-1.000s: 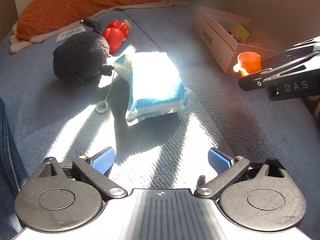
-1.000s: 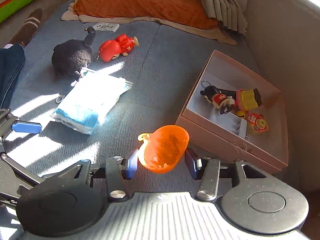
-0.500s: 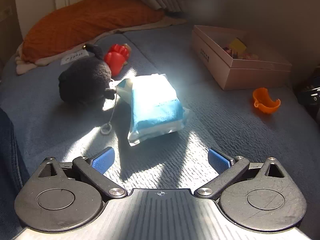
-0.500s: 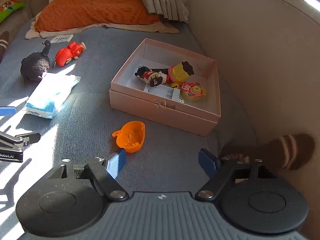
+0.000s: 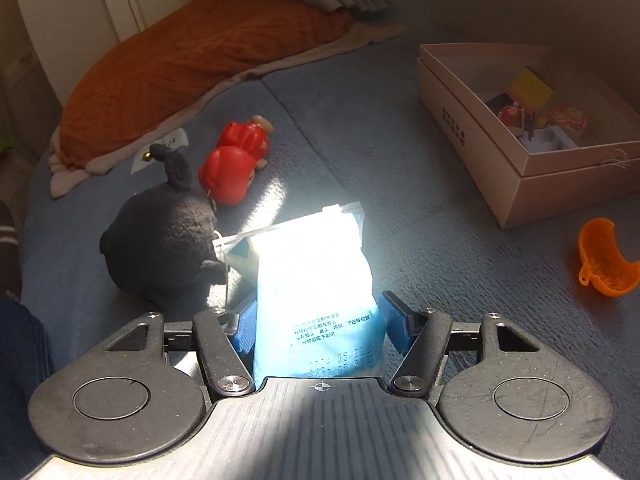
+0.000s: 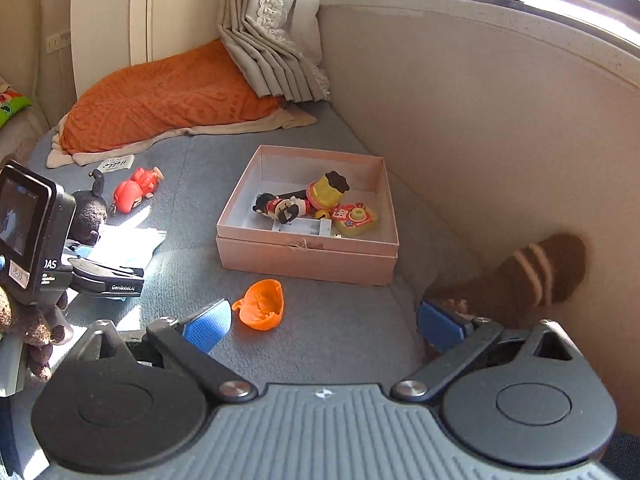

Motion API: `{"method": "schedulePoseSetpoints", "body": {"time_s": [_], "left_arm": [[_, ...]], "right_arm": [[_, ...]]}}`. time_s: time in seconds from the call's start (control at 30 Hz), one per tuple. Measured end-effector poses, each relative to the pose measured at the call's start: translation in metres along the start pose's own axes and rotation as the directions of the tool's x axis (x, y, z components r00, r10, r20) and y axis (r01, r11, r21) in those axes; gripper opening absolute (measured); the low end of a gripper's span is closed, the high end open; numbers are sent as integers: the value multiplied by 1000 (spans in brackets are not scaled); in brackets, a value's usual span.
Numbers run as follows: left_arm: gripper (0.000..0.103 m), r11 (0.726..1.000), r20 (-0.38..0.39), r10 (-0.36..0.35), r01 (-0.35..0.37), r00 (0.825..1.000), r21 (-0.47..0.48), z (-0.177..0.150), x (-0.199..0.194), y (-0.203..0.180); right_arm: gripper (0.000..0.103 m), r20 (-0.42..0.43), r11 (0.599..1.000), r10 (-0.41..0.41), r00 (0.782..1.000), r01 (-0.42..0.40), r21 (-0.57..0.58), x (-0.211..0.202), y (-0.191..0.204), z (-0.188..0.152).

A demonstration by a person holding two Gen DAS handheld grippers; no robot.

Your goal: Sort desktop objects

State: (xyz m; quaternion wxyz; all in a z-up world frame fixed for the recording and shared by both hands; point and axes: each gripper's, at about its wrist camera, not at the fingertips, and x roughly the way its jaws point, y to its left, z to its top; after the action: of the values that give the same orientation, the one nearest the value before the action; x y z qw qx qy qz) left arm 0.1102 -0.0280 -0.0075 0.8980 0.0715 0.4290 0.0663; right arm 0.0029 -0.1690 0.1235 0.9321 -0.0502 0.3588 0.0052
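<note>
My left gripper (image 5: 318,326) has its blue pads on both sides of a blue and white tissue pack (image 5: 312,280) lying on the grey cushion; the pads touch its sides. The pack also shows in the right wrist view (image 6: 124,246). A black plush toy (image 5: 160,236) and a red figure (image 5: 234,166) lie just left of the pack. My right gripper (image 6: 324,322) is open and empty, held back above the cushion. An orange cup-shaped toy (image 6: 262,306) lies on the cushion in front of it, near the pink box (image 6: 308,256) holding several toys.
An orange blanket (image 6: 168,100) and a curtain (image 6: 272,40) lie at the back. A padded wall (image 6: 480,120) runs along the right. A foot in a brown striped sock (image 6: 532,272) rests by the wall. The pink box (image 5: 516,176) stands at the right in the left wrist view.
The right gripper let go of the orange toy, which now lies on the cushion, and drew back. The left gripper moved forward and closed around the tissue pack.
</note>
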Motion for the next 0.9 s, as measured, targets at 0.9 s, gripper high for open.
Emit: {"method": "schedulePoseSetpoints", "body": {"time_s": [0.9], "left_arm": [[98,995,15,-99,99,995,-1,-64,-29,14]], "right_arm": [[103,-270,954,-107,957,23,-298,64,69,-75]]}}
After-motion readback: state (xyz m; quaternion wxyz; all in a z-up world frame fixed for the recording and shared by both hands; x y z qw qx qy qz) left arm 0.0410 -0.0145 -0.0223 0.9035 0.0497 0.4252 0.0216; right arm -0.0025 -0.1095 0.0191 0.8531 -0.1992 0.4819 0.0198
